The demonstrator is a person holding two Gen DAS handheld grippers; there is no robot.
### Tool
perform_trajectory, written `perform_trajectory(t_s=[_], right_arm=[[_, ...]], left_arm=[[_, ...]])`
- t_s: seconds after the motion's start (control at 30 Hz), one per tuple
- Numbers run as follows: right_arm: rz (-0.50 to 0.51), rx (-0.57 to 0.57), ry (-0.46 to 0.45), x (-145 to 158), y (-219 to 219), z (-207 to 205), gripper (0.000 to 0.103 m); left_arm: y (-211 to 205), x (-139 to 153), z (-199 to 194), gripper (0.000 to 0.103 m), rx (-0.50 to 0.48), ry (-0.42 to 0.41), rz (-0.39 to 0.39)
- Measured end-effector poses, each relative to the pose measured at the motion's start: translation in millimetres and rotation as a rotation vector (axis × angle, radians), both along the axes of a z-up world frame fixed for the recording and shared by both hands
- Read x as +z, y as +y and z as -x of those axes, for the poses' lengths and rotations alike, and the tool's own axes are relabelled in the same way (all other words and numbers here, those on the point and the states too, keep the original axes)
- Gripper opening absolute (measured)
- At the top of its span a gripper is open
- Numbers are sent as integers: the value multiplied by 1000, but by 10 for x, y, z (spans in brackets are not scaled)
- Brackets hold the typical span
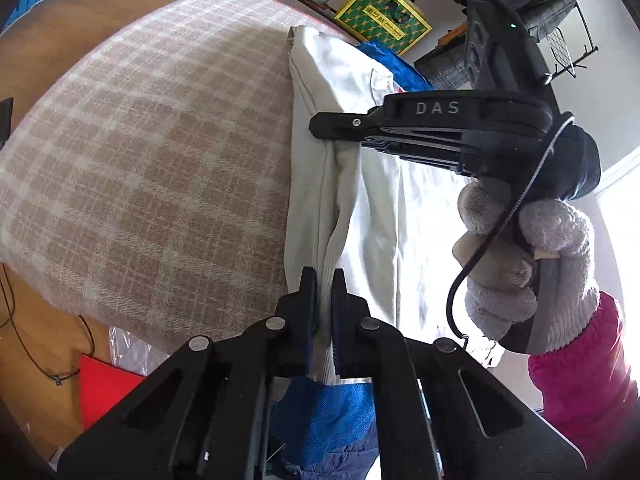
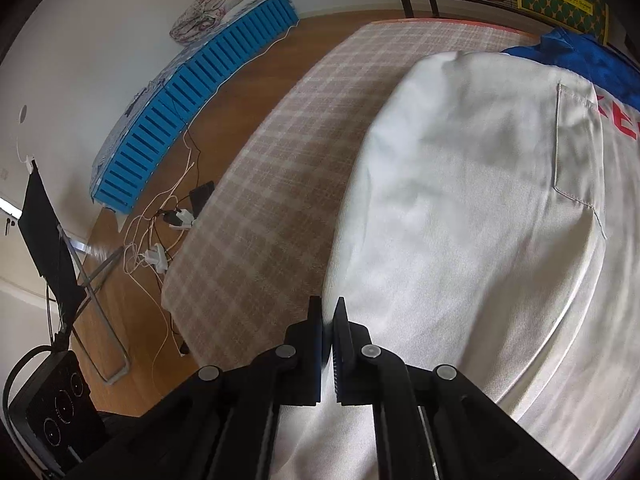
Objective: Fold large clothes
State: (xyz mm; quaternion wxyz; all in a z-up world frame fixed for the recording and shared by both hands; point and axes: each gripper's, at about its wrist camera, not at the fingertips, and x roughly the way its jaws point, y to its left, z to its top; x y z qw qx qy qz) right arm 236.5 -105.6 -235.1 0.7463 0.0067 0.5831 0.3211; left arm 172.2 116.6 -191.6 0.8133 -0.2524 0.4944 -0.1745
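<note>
The biggest thing in front of me is the plaid-covered surface (image 1: 152, 168), a padded top spread with a beige check cloth; I cannot tell whether it is a bed or a low desk. On its right half lies the white garment (image 2: 460, 200), a large pale piece with a chest pocket, partly folded along its left edge, with a blue garment (image 2: 580, 56) under its far end.

My left tongs (image 1: 324, 312) are pressed together on the ribbed hem of the white garment at the near edge. My right tongs (image 1: 340, 130) are pinching the same folded left edge further away, held by a gloved hand (image 1: 520, 264) in a pink sleeve (image 1: 580, 380).

My main worry is the fold going crooked. Both grips sit on one long edge, so if I carry one end faster than the other, I judge the cloth will twist or bunch. The near pinch holds only a thin strip of hem, which could slip out once the garment's weight comes on. The blue garment underneath may drag along if the layers cling. The near end also overhangs the edge, so a dropped corner could slide to the floor.

As for writing: "DAS" is moulded on the right tongs' body (image 1: 436, 108). Red letters (image 2: 624, 120) on the white garment are cut off at the right. The yellow and green box (image 1: 384, 20) at the far side carries print too small to read.
</note>
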Motion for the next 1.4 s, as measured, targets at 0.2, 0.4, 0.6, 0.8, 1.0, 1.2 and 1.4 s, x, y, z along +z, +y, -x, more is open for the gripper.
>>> perform_trajectory(t_s=[0.2,0.4,0.6,0.8,1.0,1.2,1.4], right_arm=[[10,11,-62,250,-55,-131,44],[120,27,-104,423,205,-588,52],[262,10,-124,256,541,-975,52],[371,51,-145,-41,676,-1067,6],[206,-8,-138,111,287,-1116,0],[-28,-131,-128,362,-454,-1103,0],[-153,-258,-138,413,-1341,-1057,0]], left_arm=[[-121,201,87,3,-1,-57,4],[-310,318,75,3,-38,-92,-1],[-412,343,42,3,-50,-93,9],[-492,332,-2,3,-67,-99,-9],[-648,427,21,3,-91,-126,-41],[-1035,604,87,3,-167,-186,-104],[-1570,645,99,3,-275,-213,-164]])
